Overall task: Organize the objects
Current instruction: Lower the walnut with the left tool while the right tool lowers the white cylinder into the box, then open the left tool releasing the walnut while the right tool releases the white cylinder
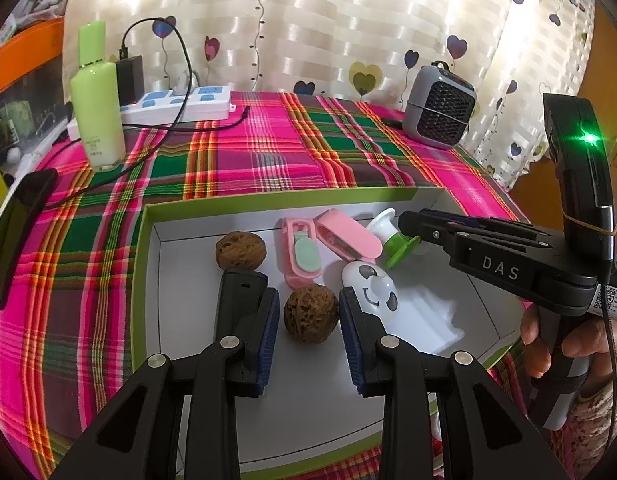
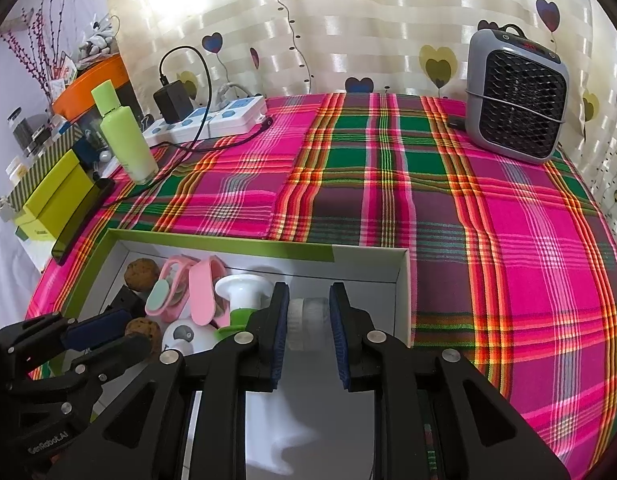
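Lying between the spread pads of the left hand-held gripper (image 1: 308, 320), untouched, a walnut (image 1: 310, 314) in the box (image 1: 148, 264).

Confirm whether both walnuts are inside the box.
Yes, one walnut and the other walnut both lie on the box floor.

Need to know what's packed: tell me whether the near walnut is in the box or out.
In. The near walnut rests on the white floor of the green-rimmed box, between the left gripper's spread fingers, apparently untouched.

Bright daylight glows through the cream heart-print curtain (image 1: 348, 20), blowing out patches; fisheye bends edges, corners vignette black
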A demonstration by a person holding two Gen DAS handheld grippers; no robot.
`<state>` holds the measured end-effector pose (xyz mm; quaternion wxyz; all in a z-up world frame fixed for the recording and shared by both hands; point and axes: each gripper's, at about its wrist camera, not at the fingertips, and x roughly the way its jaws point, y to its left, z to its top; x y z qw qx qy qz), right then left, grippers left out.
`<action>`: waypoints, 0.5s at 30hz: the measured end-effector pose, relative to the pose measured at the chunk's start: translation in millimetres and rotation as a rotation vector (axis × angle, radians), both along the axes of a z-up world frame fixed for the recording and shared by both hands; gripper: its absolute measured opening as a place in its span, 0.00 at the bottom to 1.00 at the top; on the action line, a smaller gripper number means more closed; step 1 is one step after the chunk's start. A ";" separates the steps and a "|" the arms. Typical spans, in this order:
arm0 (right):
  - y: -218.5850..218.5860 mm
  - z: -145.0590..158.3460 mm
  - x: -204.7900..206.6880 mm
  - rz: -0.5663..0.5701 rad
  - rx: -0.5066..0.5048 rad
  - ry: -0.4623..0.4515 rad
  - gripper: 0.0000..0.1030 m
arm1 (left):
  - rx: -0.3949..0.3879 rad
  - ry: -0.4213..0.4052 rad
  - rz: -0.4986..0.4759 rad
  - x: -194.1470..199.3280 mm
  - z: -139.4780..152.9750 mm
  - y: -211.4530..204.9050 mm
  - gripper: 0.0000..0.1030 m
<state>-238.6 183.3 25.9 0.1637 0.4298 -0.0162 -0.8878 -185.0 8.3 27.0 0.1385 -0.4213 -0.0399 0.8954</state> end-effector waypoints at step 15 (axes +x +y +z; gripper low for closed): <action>0.7 7.7 12.3 -0.011 -0.019 0.029 0.38 | -0.001 0.020 -0.003 11.9 9.0 2.1 0.39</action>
